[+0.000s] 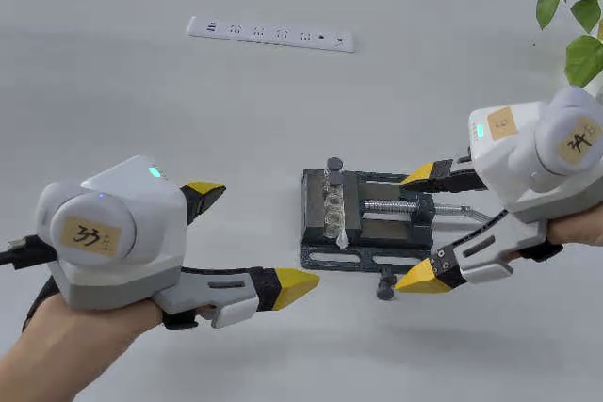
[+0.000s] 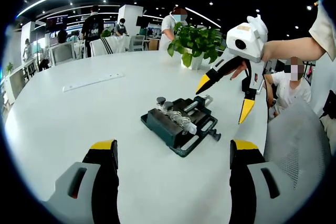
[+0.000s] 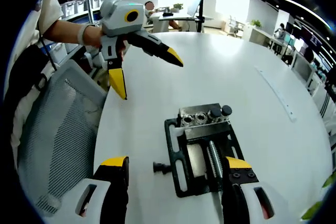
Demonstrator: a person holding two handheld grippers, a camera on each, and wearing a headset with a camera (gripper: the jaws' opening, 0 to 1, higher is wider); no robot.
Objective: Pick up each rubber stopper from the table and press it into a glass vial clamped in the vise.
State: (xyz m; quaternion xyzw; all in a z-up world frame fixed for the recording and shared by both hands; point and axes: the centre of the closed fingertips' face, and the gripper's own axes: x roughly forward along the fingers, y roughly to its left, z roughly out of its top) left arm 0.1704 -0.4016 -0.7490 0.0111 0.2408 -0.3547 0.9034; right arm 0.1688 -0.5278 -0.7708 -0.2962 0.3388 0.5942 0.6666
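1. Black metal vise (image 1: 363, 233) sits on the white table (image 1: 141, 91), between the two grippers.
2. Glass vials (image 1: 333, 206) stand in a row, clamped in the vise. Two at one end carry dark rubber stoppers (image 1: 334, 171); in the right gripper view the other two show open mouths.
3. Left gripper (image 1: 259, 237): jaws spread wide, nothing held, apart from the vise.
4. Right gripper (image 1: 415, 230): jaws spread, nothing held, near the vise's screw end.
5. Power strip (image 1: 270, 34) lies far back; plant (image 1: 575, 16) at the far right.
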